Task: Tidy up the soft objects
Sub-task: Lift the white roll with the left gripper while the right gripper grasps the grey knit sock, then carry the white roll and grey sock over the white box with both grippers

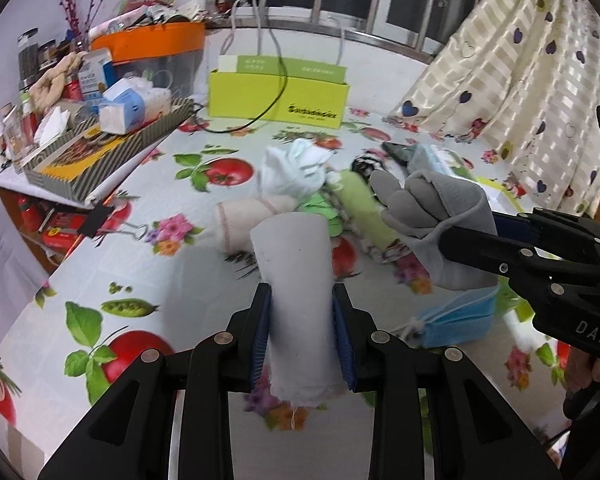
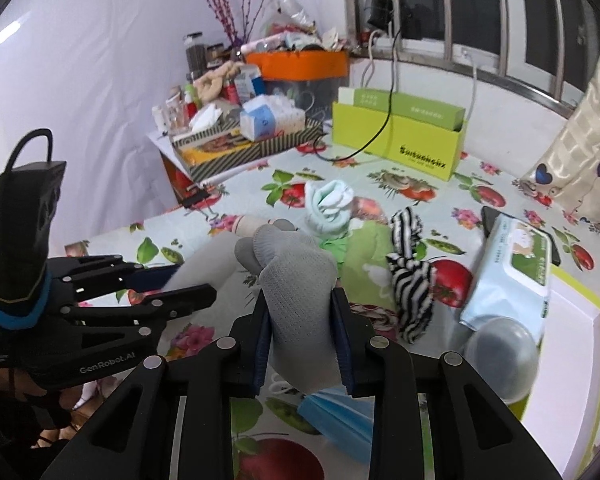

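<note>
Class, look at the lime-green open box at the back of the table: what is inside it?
Inside the lime-green box, flat green cartons stand upright and a black cable drapes over its front. Its front wall hides whatever lies lower down.

A: What's your table (image 1: 204, 264) carrying?
B: Fruit-print cloth. You've got a lime box (image 1: 278, 94) at the far edge, striped tray (image 1: 100, 152) overhanging the left edge, rolled cloths (image 1: 300, 184) mid-surface, a blue mask (image 1: 456, 320) and wipes pack (image 2: 508, 268) toward the right.
</note>
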Tool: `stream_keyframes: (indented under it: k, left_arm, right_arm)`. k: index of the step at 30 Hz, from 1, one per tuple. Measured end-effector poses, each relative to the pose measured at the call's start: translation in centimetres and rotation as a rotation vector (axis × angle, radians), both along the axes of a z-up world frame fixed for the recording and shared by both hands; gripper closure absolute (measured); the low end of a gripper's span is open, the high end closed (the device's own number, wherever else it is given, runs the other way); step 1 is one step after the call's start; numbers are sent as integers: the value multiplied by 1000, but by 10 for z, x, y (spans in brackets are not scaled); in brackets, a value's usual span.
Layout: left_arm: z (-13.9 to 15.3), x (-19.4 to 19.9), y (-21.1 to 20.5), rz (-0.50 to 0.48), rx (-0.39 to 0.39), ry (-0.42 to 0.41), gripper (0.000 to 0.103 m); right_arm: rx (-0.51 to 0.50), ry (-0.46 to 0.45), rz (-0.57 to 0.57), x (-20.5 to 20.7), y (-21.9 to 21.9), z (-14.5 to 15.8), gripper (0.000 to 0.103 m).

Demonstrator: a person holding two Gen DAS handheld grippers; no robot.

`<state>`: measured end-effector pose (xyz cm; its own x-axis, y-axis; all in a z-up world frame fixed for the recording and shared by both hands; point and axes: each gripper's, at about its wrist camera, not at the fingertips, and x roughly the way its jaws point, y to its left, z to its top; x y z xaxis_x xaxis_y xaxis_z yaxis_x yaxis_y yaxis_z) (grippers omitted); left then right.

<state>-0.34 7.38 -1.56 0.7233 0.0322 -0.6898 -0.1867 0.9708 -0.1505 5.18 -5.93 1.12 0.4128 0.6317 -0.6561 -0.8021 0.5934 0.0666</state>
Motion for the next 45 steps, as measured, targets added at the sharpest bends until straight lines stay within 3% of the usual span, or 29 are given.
stream_keyframes:
  k: [12,26,33,45]
  left_arm:
    - [26,17,-34,-84,2,-46,72]
    - [44,40,-77,-178,16,-72,72]
    - [56,54,-101,-233,25,-88,72]
    - [69,88,-147,-319,55,-91,72]
  right_arm:
    - [69,-43,-81,4,-48,26,76]
    - [120,-75,-266,28,-132,42,76]
    - [112,-55,-369,49,-172,30,76]
    - [55,40,-525,104,-223,-18,76]
